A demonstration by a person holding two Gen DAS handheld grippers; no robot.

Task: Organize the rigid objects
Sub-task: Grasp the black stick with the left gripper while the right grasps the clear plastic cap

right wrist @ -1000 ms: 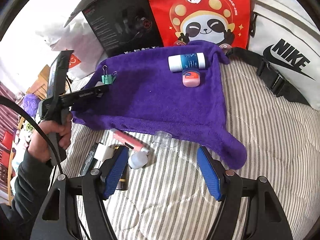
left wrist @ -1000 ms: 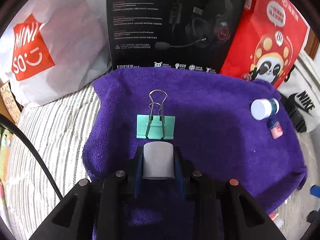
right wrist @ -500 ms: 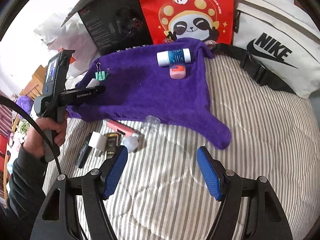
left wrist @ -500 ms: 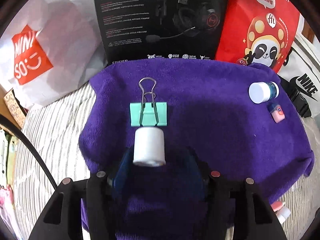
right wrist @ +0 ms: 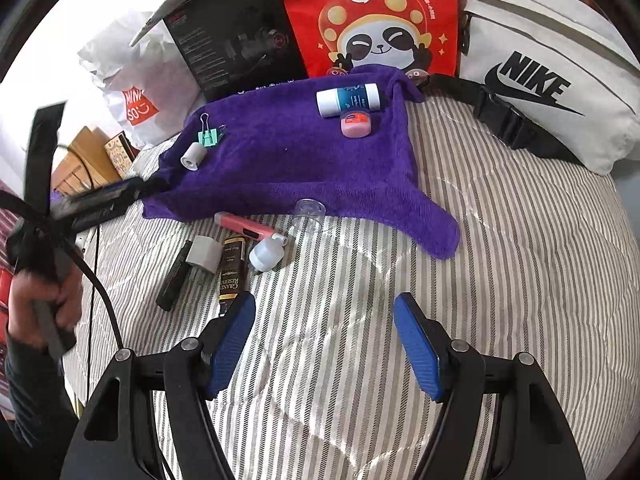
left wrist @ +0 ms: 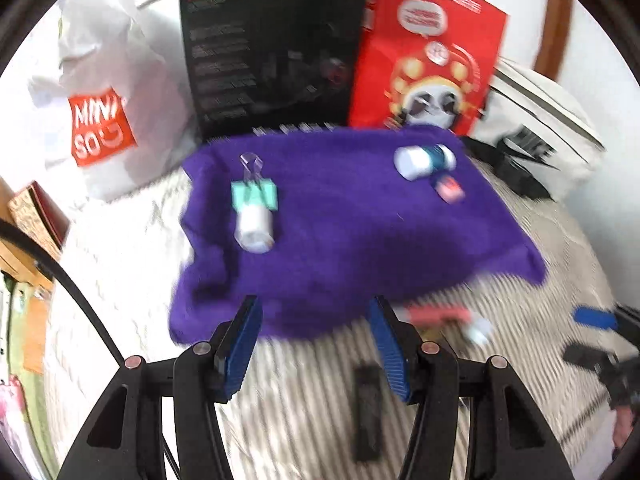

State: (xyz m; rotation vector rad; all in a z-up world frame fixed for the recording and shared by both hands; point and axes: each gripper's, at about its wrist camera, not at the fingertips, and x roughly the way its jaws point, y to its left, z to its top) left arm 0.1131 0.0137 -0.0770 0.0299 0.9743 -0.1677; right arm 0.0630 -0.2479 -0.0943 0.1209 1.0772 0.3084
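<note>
blur: we see the whole left wrist view smeared | print on box [left wrist: 276,60] beyond jaws unreadable | dark bar [left wrist: 366,412] between jaws, kind unclear | left gripper [right wrist: 156,186] smeared in right view, tips unclear | bag [right wrist: 560,80] cut by edge

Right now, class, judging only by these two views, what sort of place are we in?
Most likely a bedroom at home, with the work done on a bed: a quilted striped bedspread is the surface, a purple towel is spread over it, and shopping bags such as the Miniso bag lean behind.
</note>
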